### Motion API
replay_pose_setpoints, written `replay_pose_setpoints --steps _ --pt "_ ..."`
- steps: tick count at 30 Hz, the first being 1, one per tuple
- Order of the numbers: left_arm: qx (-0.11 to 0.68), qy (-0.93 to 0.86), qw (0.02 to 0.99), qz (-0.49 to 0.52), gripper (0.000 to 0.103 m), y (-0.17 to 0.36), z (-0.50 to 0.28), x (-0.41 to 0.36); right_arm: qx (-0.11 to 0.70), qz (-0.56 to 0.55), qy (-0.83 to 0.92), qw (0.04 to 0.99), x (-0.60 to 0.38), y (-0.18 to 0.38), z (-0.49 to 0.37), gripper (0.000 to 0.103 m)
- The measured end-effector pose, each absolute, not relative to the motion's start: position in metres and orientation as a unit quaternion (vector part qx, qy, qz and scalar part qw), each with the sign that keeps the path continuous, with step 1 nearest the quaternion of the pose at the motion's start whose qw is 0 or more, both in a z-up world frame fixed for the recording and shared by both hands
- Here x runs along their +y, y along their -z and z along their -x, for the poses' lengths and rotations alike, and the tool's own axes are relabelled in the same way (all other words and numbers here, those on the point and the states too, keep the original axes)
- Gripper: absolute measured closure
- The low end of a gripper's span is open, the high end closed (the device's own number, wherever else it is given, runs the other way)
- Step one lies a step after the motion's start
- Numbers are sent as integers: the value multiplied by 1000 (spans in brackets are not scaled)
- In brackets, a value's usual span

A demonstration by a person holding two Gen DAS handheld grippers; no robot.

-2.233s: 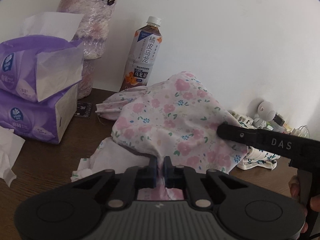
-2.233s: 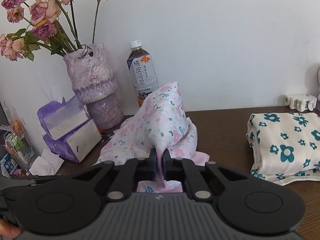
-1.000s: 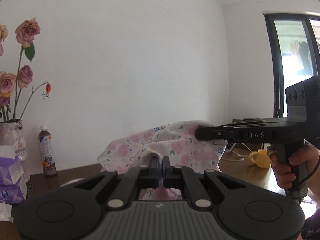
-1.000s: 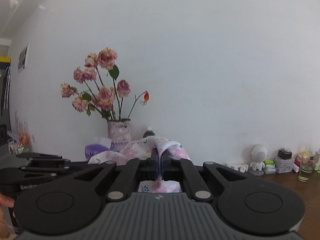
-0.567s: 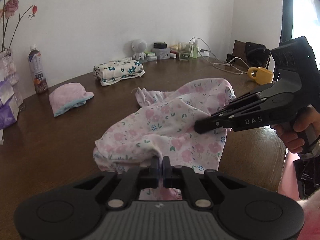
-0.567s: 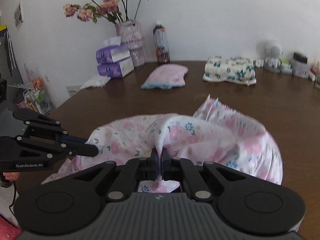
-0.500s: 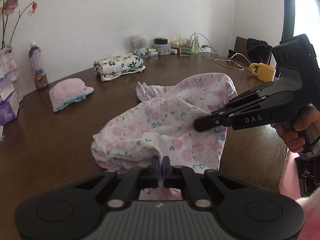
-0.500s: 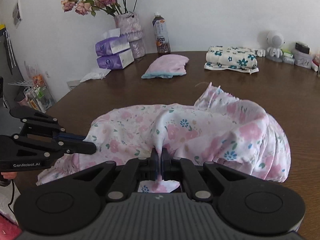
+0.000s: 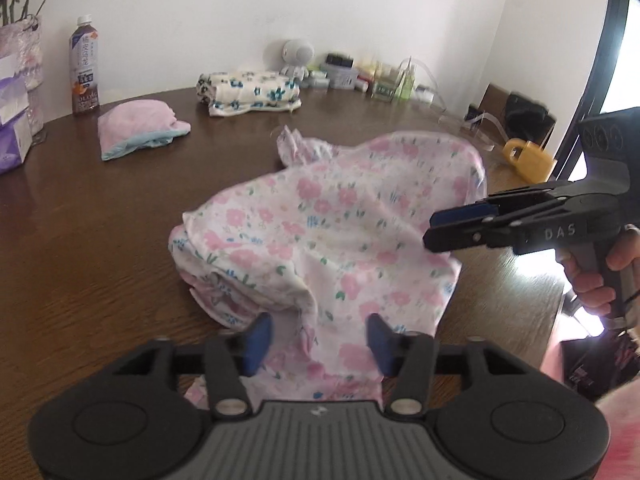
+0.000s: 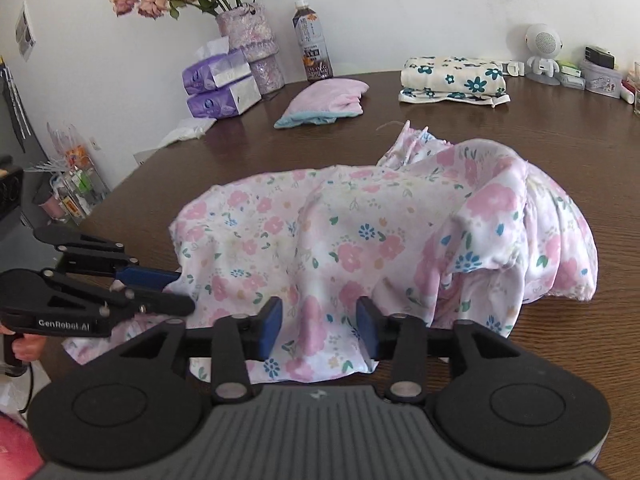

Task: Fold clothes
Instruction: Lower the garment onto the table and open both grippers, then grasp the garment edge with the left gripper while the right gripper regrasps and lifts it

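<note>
Floral garment lies rumpled mid-frame on table. Left gripper and right gripper both spread, straddling its near edge, likely repositioning grip.

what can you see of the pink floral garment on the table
The pink floral garment is thin, soft white fabric printed with pink flowers and small blue and green ones. It lies rumpled and unfolded on the dark wooden table, bunched high at its right end, near edge hanging between both open grippers' blue pads. Neither grips it.
</note>
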State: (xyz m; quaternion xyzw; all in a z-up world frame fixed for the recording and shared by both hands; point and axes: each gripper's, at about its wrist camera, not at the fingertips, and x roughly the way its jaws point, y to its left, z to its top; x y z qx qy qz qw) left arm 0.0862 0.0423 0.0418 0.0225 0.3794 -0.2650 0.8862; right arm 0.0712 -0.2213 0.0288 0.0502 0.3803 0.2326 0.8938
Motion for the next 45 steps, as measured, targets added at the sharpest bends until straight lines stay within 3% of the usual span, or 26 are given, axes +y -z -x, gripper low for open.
replay_pose_setpoints --steps 2,4,9,17,23,25,26,27,28,34,39,45 --pt "375 254 892 -11 38 -50 -93 48 359 -59 -236 901 -233 -48 -69 54" --pt "370 244 897 1 28 -58 -100 54 330 -57 -229 914 -241 -69 -71 43" --pt "382 212 899 34 28 -67 -125 65 298 -20 -193 935 -241 -102 -113 42" --pt "450 187 871 59 34 -41 -179 61 418 -24 -149 896 -208 -72 -231 43" --pt "465 215 858 36 65 -30 -189 44 474 -3 -123 872 -186 -35 -277 60" --pt "466 226 855 25 92 -29 -191 40 489 -2 -121 864 -184 -25 -285 68" --pt "463 234 855 21 97 -30 -191 39 494 1 -122 861 -183 -22 -287 71" --pt "459 241 855 17 100 -32 -190 38 495 2 -123 860 -183 -20 -288 84" --pt "449 245 859 9 101 -35 -189 38 492 1 -129 861 -184 -21 -289 99" --pt "352 212 910 -53 102 -87 -181 53 419 -48 -138 896 -208 -60 -282 101" --pt "197 127 961 -148 102 -155 -164 67 298 -147 -117 936 -269 -134 -268 101" --pt "85 99 966 -224 102 -187 -116 48 157 -206 -111 959 -323 -208 -228 101"
